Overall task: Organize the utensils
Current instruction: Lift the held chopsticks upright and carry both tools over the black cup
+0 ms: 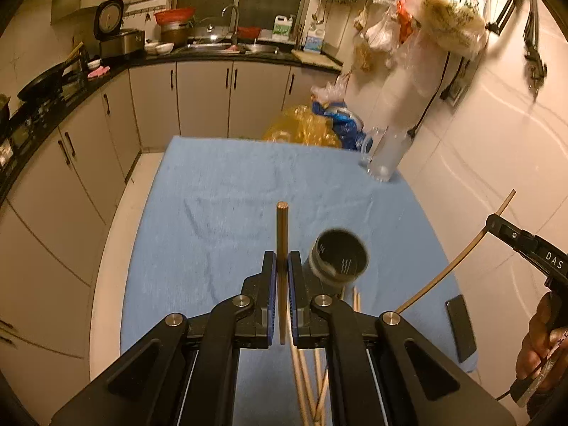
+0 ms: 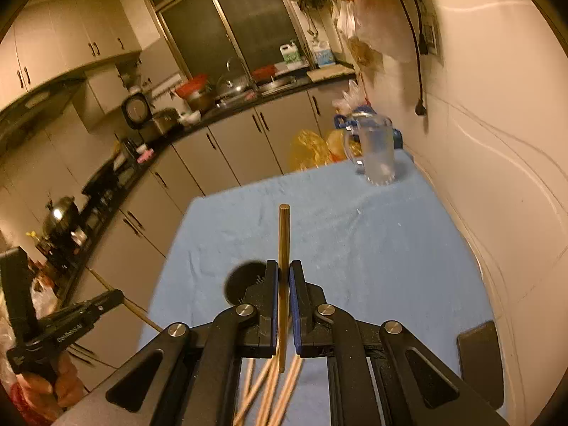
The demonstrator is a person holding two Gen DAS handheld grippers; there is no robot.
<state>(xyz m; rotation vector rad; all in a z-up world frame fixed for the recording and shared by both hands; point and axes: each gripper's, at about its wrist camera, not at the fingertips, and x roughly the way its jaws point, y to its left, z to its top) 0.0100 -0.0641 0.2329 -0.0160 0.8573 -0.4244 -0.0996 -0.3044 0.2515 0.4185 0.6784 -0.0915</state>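
My left gripper [image 1: 282,261] is shut on a wooden chopstick [image 1: 282,227] that stands up between its pads. My right gripper [image 2: 284,268] is shut on another chopstick [image 2: 284,234] in the same way. Both hang above a table under a blue cloth [image 1: 220,213]. A dark round cup [image 1: 339,259] stands on the cloth just right of my left gripper; in the right wrist view the cup [image 2: 243,280] is partly hidden by my fingers. Several loose chopsticks [image 1: 305,372] lie on the cloth near the cup, also visible under my right gripper [image 2: 269,390].
A clear glass mug [image 2: 376,152] stands at the table's far right corner. A dark phone [image 1: 461,326] lies near the right edge. A white wall runs along the right. Kitchen cabinets and a cluttered counter [image 1: 227,53] lie left and behind. Plastic bags [image 1: 305,127] sit beyond the table.
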